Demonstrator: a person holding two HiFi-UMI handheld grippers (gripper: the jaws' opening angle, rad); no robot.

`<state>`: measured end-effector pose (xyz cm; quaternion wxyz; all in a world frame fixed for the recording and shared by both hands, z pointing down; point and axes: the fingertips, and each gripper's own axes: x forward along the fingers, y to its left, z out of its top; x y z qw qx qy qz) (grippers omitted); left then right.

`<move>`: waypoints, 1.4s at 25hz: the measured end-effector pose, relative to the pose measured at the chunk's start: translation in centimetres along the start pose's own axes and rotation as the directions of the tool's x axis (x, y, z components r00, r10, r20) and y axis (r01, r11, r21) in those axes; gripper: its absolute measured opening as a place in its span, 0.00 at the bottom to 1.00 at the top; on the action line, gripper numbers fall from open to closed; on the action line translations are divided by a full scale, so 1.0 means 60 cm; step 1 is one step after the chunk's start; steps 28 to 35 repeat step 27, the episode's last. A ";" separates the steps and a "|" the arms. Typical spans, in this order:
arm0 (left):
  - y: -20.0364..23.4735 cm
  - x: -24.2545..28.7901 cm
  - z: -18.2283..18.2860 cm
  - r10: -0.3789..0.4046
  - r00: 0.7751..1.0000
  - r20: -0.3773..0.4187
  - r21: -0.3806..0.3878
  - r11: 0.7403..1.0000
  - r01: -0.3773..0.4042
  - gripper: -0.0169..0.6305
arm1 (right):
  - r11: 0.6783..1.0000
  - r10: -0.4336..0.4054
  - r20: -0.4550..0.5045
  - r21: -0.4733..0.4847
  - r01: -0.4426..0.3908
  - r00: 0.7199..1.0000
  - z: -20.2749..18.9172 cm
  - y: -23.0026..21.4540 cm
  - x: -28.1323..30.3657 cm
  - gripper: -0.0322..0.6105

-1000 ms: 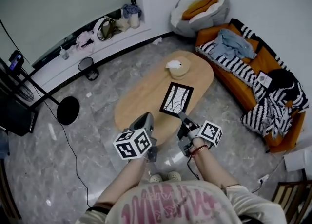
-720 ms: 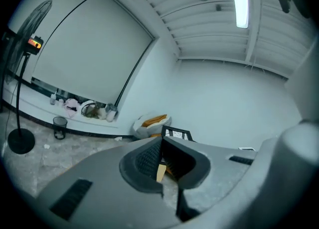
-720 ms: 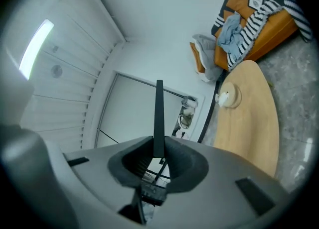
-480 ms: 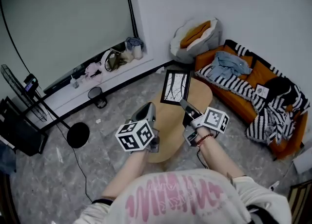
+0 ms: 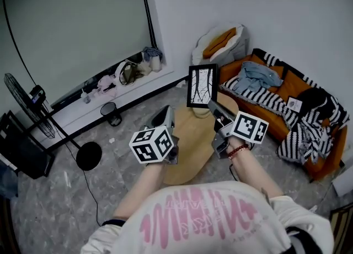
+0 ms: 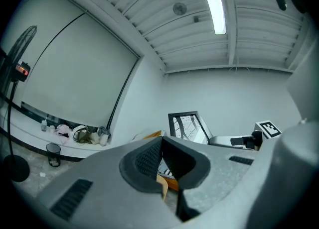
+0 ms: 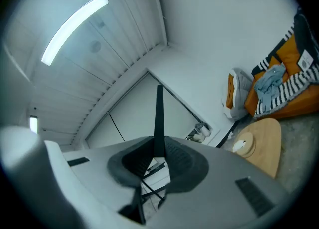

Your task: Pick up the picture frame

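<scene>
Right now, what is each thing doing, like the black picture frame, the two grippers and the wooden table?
Black picture frame: upright in the air, off the table, pinched near its lower corner.
Right gripper: shut on the frame.
Left gripper: shut, holding nothing.
Oval wooden table: standing below, without the frame on it.
Orange sofa: strewn with striped blankets and clothes.
Black waste bin: upright on the floor.

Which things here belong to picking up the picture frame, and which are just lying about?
Job in hand: picture frame, clamped at its edge in the right hand-held gripper.
Lying about: wooden table, orange sofa, standing fan, waste bin.
</scene>
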<state>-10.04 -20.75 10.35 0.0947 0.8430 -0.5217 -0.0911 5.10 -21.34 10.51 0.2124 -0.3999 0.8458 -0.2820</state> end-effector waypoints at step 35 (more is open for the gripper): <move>-0.040 0.023 -0.055 -0.036 0.997 -0.064 0.035 0.999 0.038 0.03 | 0.946 -0.223 -0.119 -0.264 0.186 0.968 -0.056 -0.089 -0.025 0.17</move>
